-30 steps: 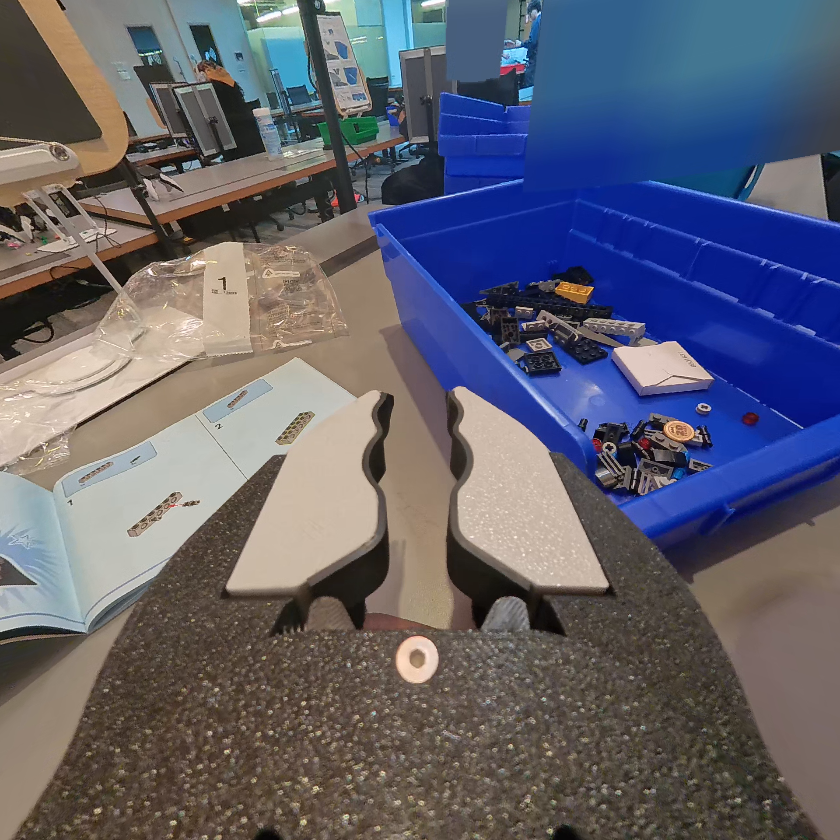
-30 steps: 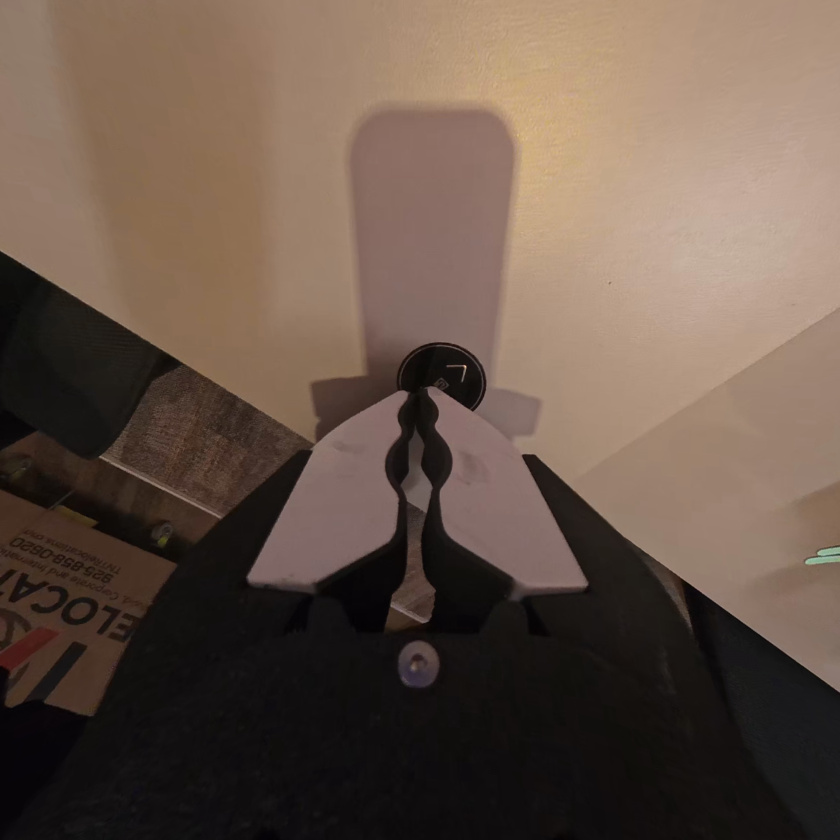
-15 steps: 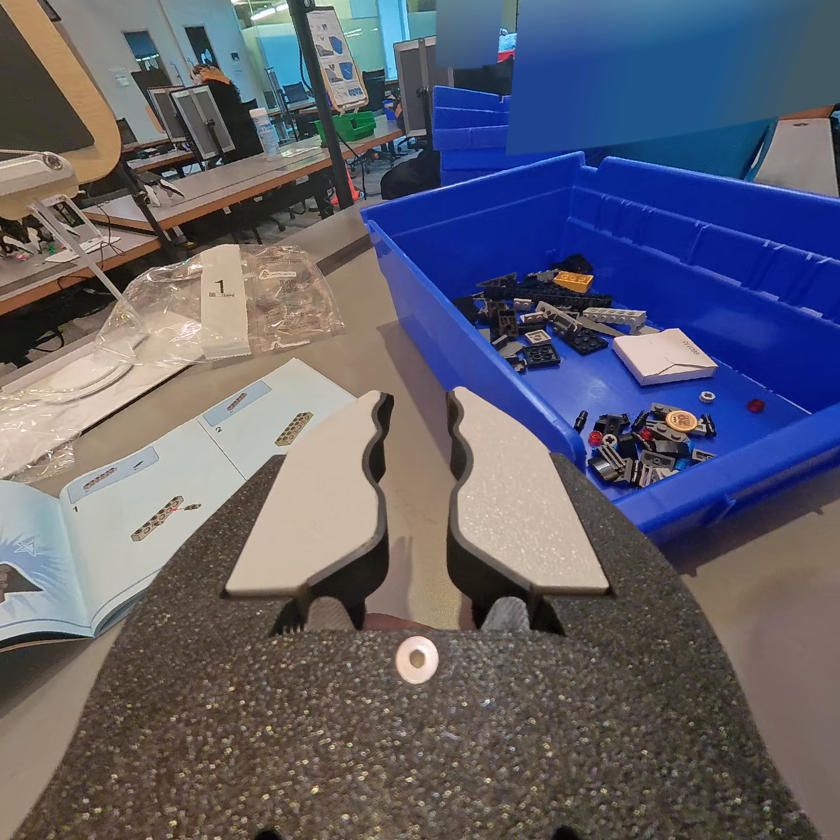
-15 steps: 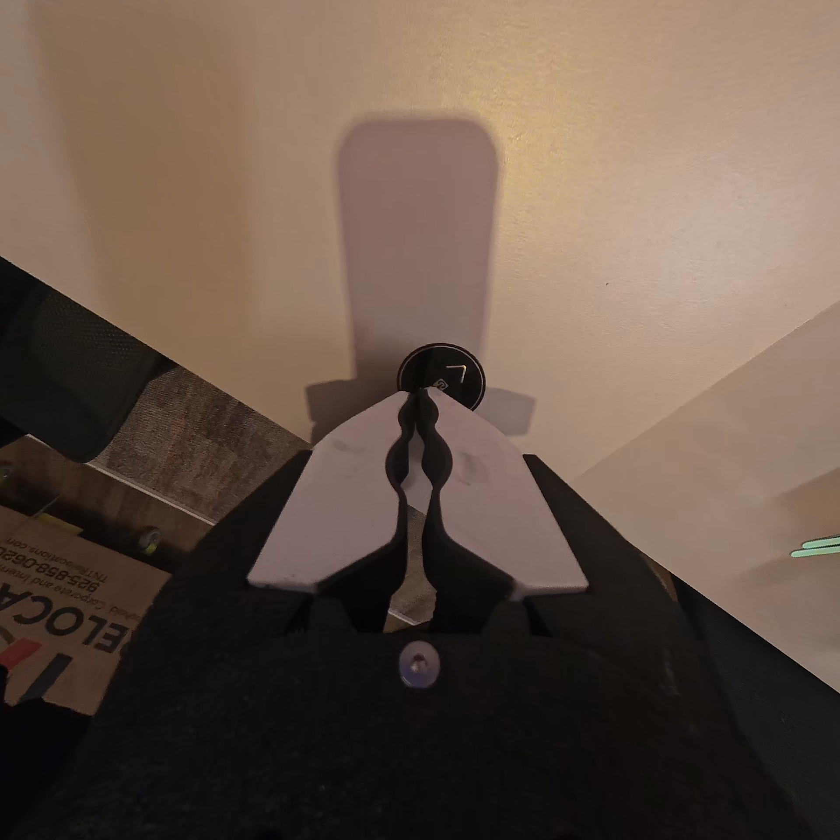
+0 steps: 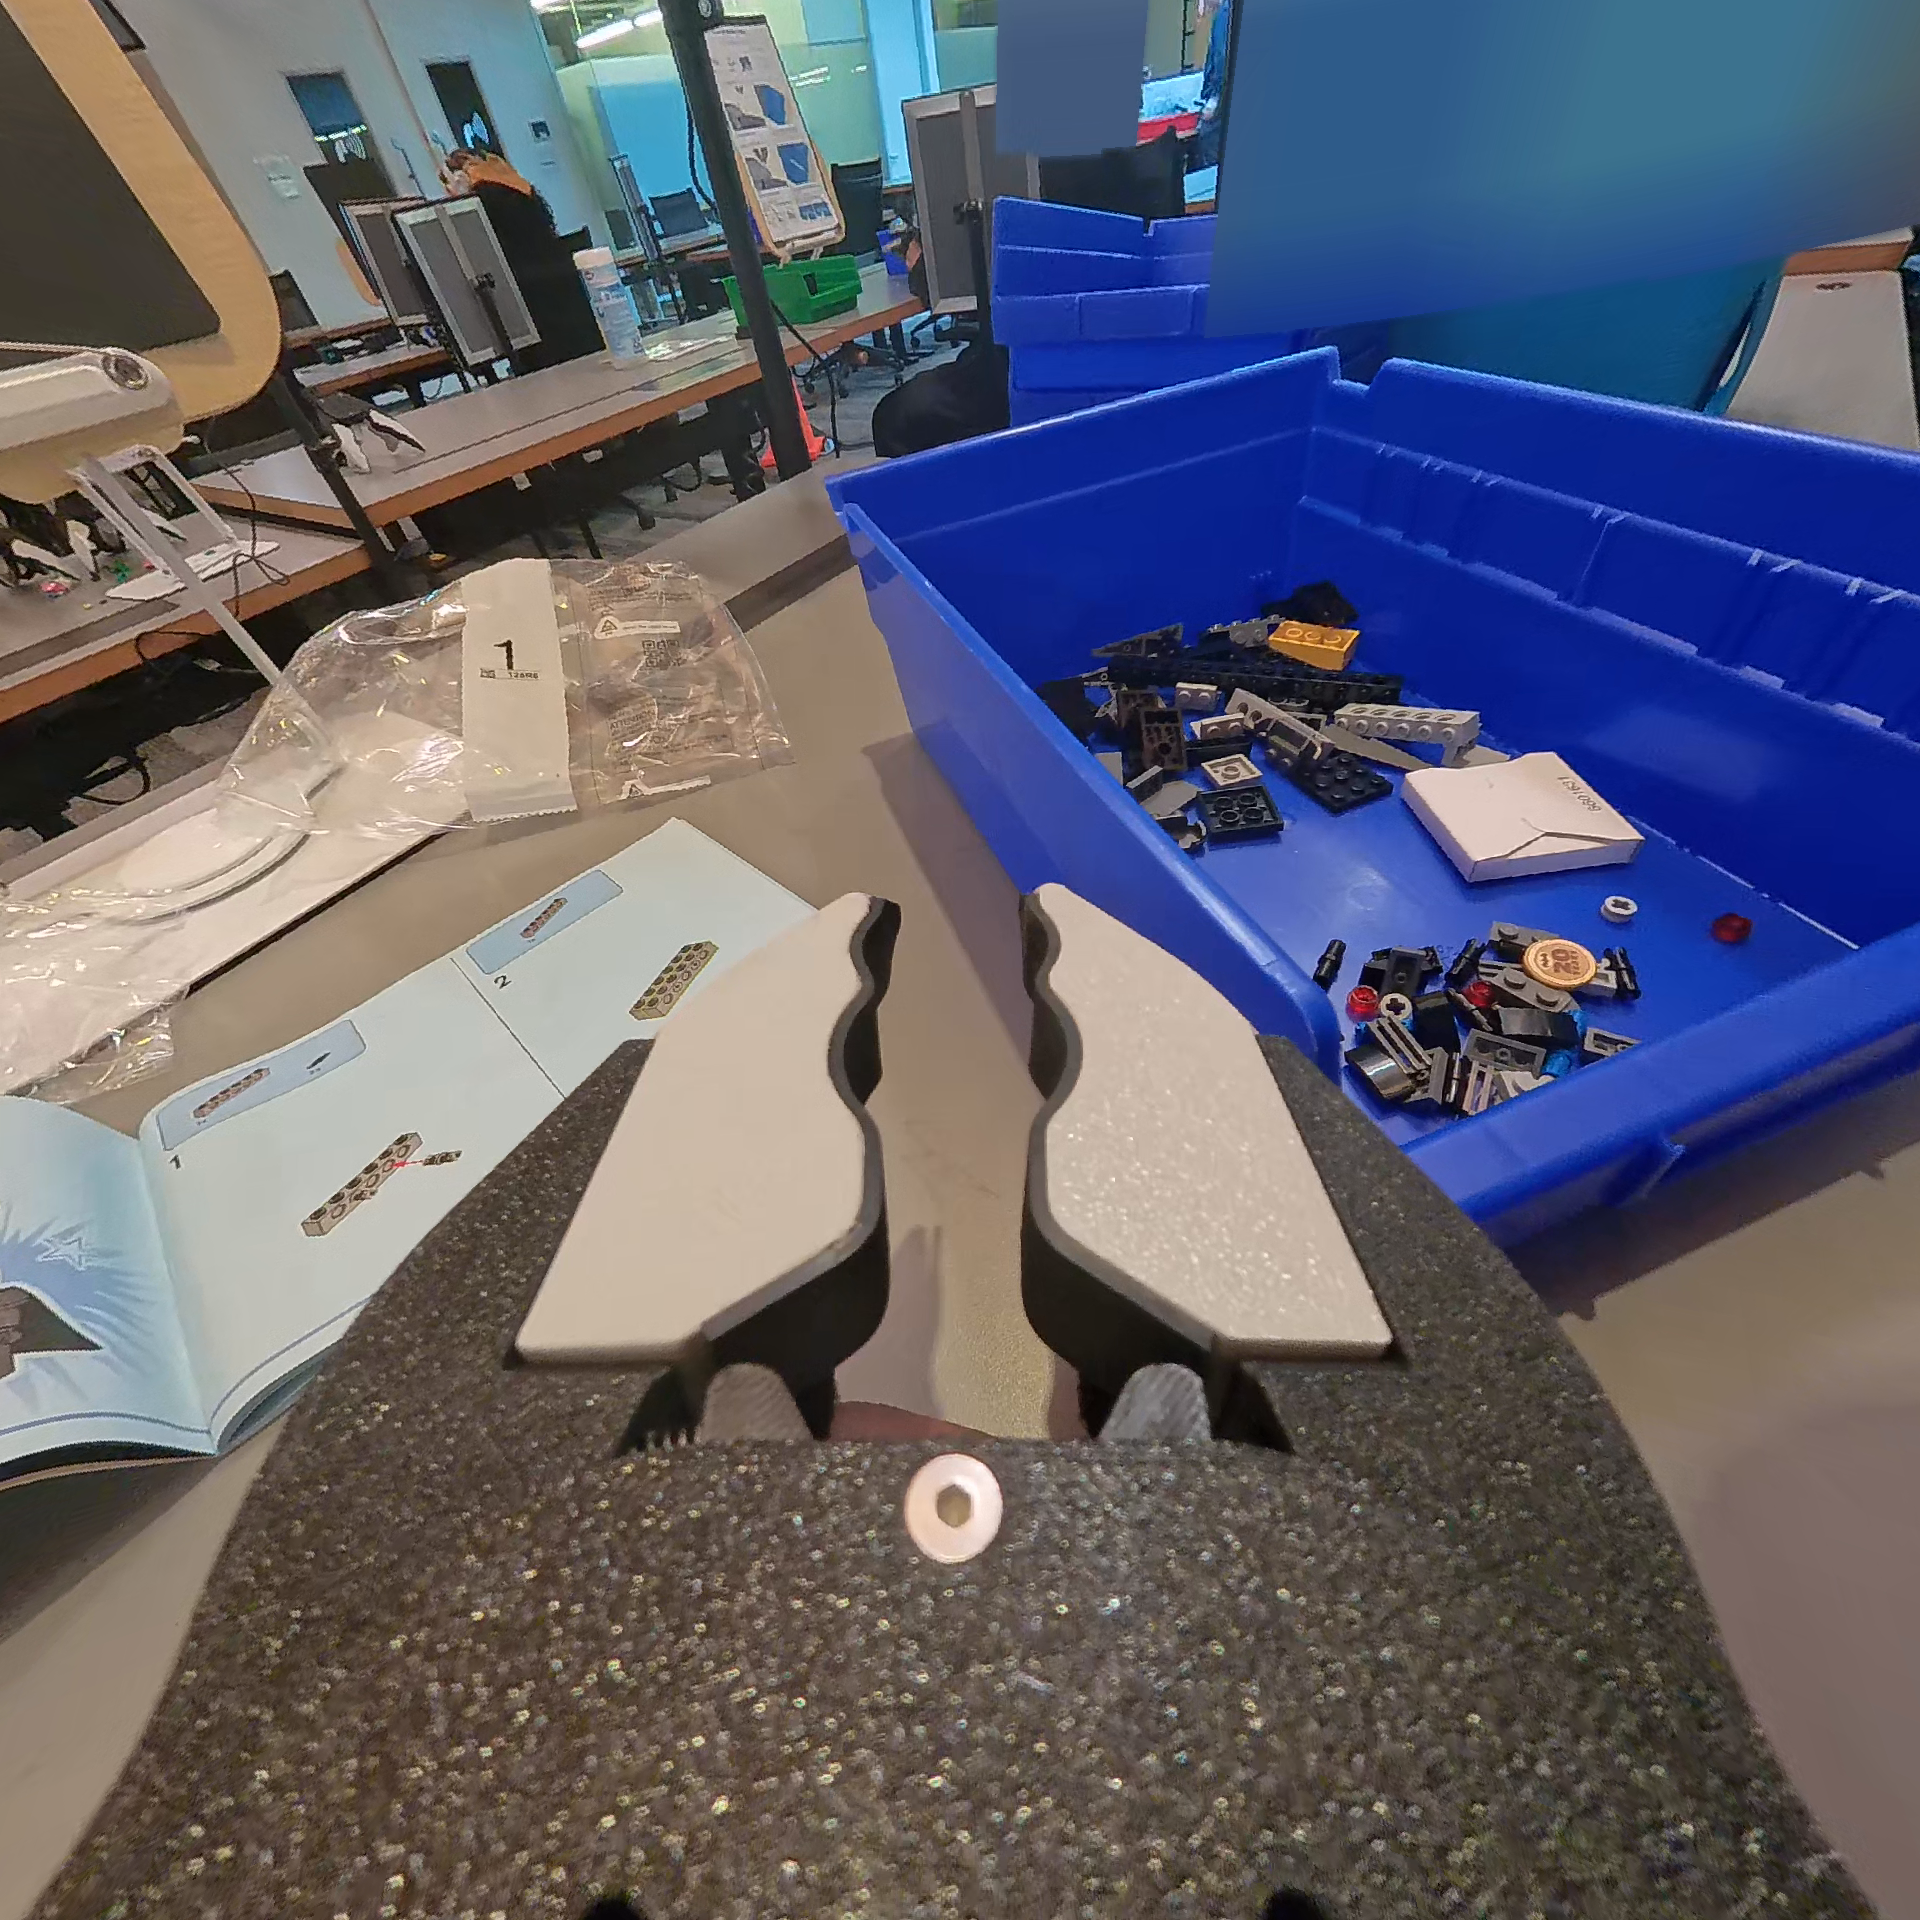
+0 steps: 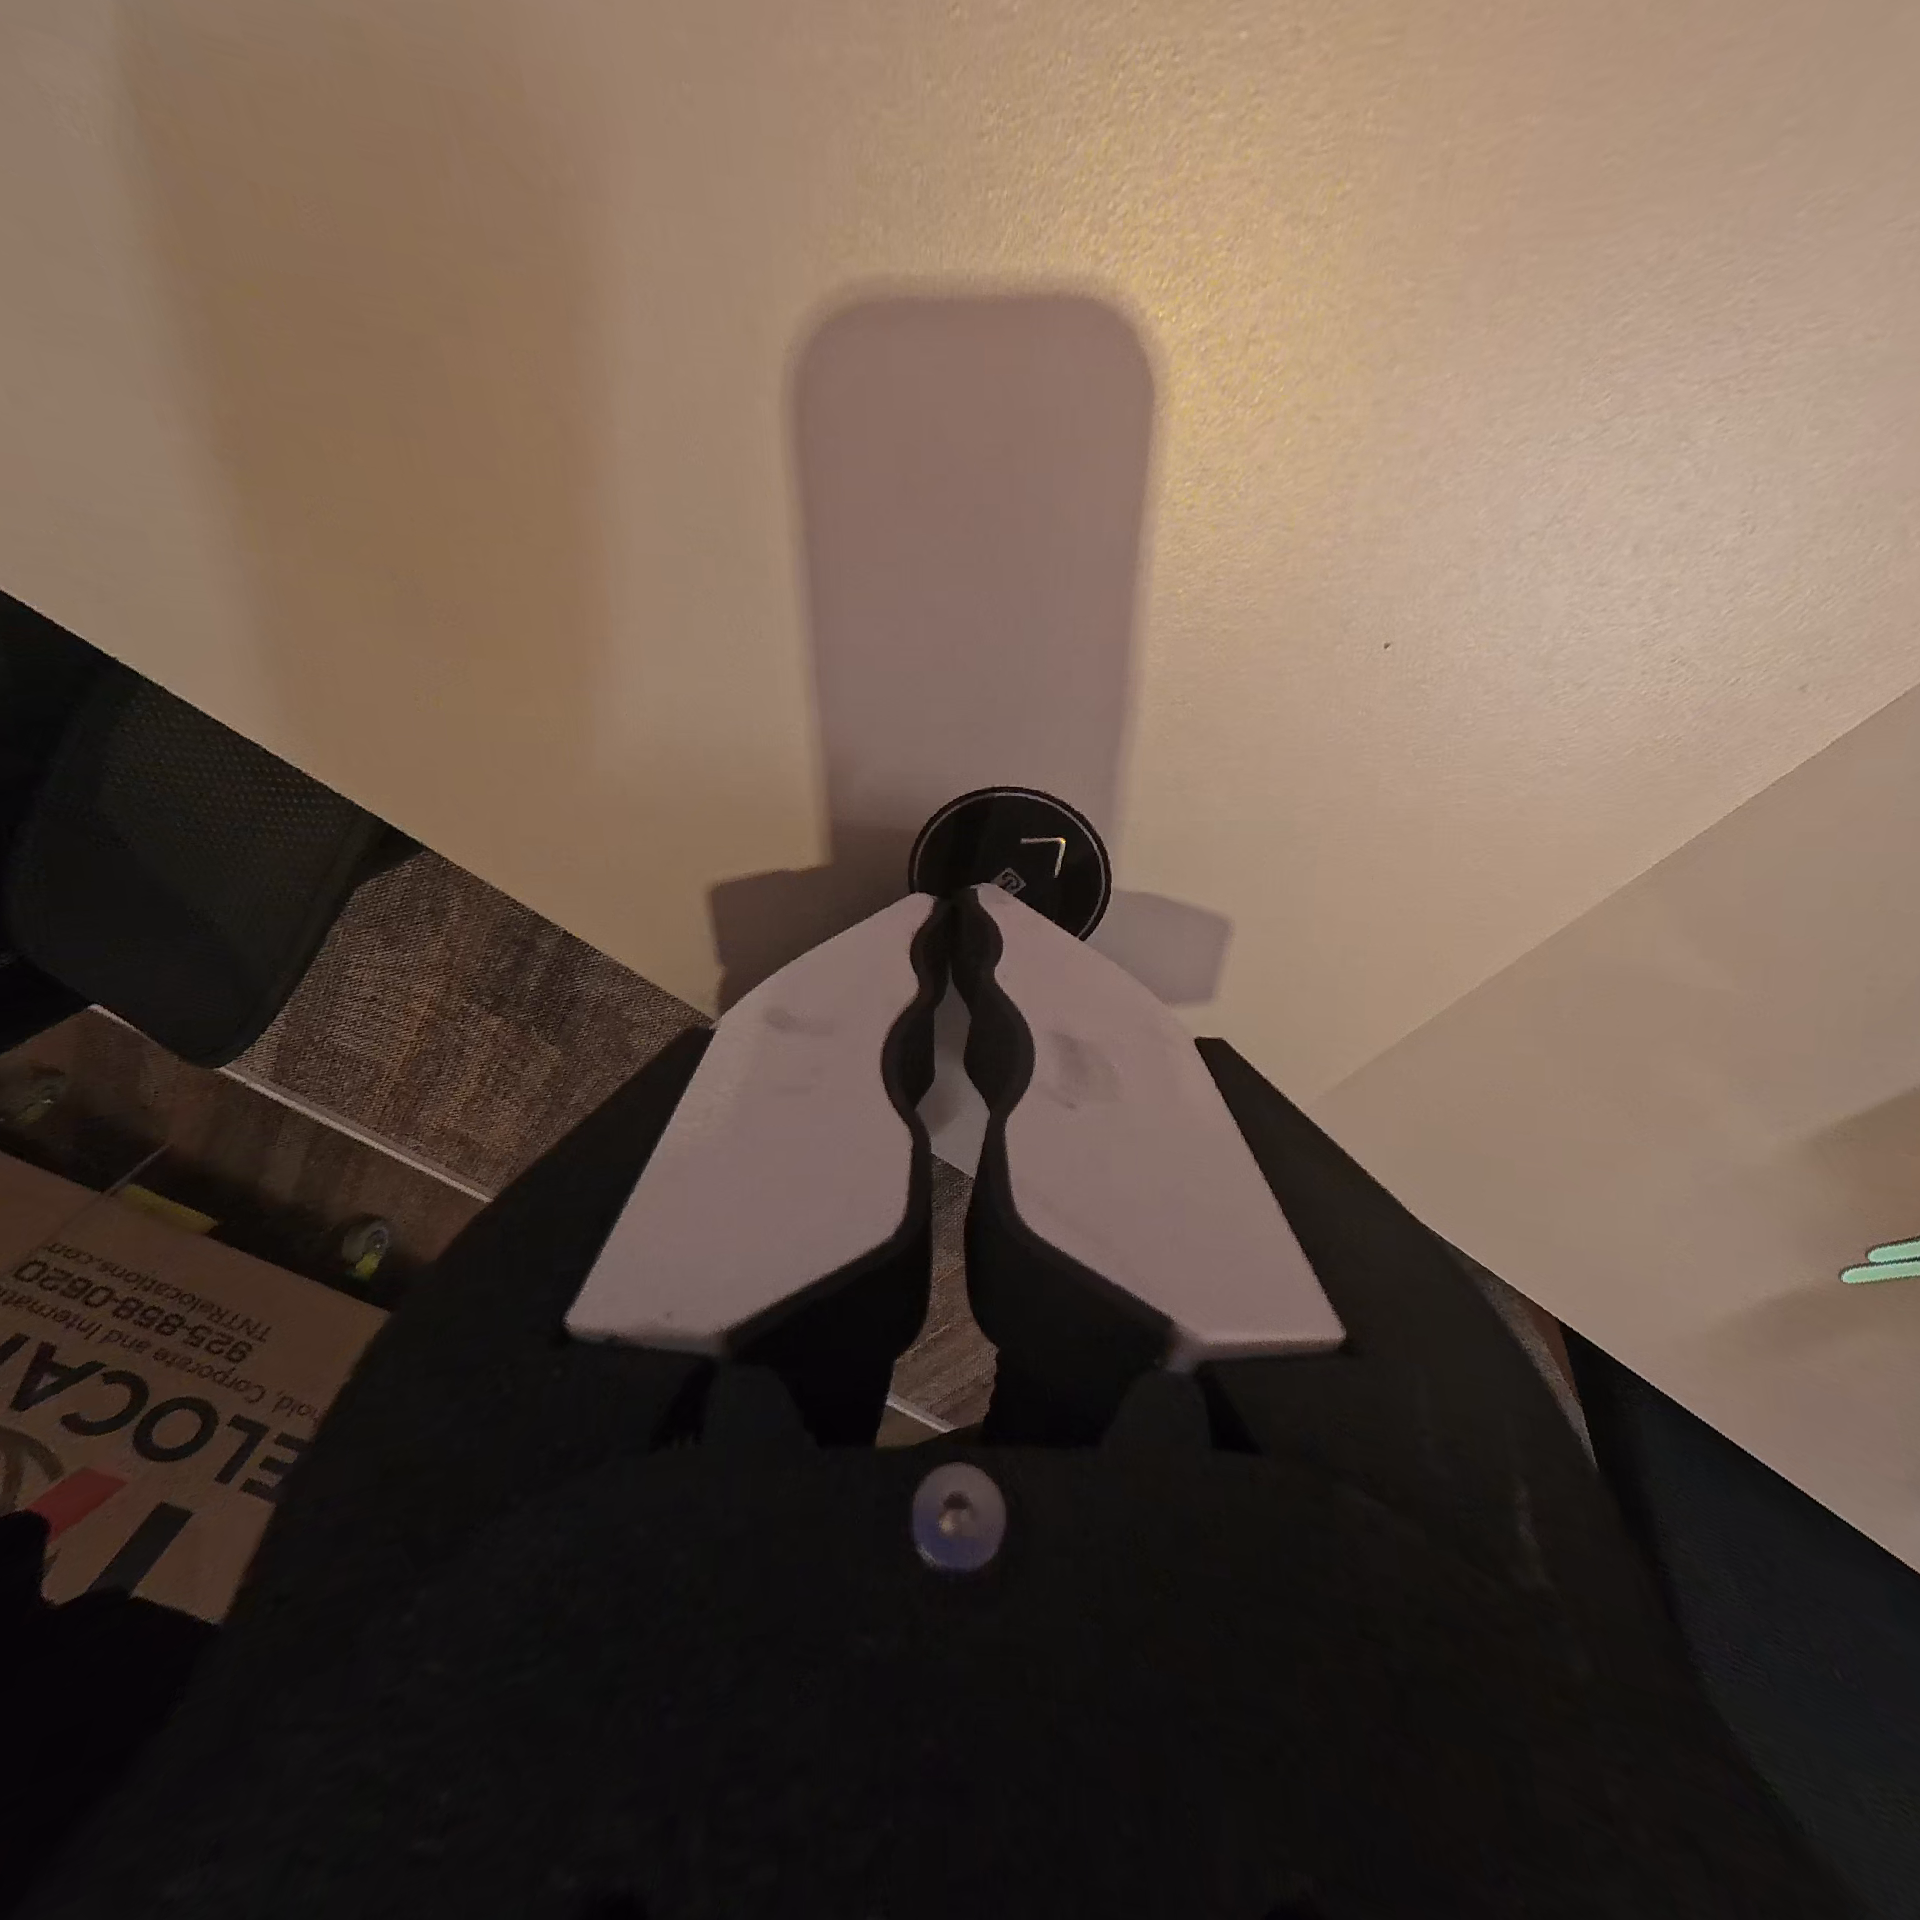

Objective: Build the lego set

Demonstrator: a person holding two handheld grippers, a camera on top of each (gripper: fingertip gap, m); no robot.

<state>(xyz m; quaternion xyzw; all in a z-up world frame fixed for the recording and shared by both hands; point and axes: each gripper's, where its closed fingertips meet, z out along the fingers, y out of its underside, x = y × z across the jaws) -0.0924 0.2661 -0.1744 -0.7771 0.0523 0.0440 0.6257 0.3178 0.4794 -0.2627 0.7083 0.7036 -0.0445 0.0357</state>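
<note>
Left gripper (image 5: 958,914) hovers over the grey table (image 5: 914,800), jaws narrowly apart with nothing between them; open instruction booklet (image 5: 343,1122) at its 9 o'clock, blue bin (image 5: 1101,873) of small dark bricks (image 5: 1236,727) just beside at 2 o'clock, long axis running toward 1 o'clock. Empty clear bag (image 5: 540,696) lies at 11 o'clock. Right gripper (image 6: 954,909), fingertips pressed together on nothing, points at a black round disc (image 6: 1013,847) at 12 o'clock on a beige surface (image 6: 1351,416); cardboard box (image 6: 156,1340) at 8 o'clock.

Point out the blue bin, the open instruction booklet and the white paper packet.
blue bin (image 5: 1091,727), left wrist view, near side wall.
instruction booklet (image 5: 343,1122), left wrist view, right-hand page.
white paper packet (image 5: 1517,826), left wrist view, top face.
</note>
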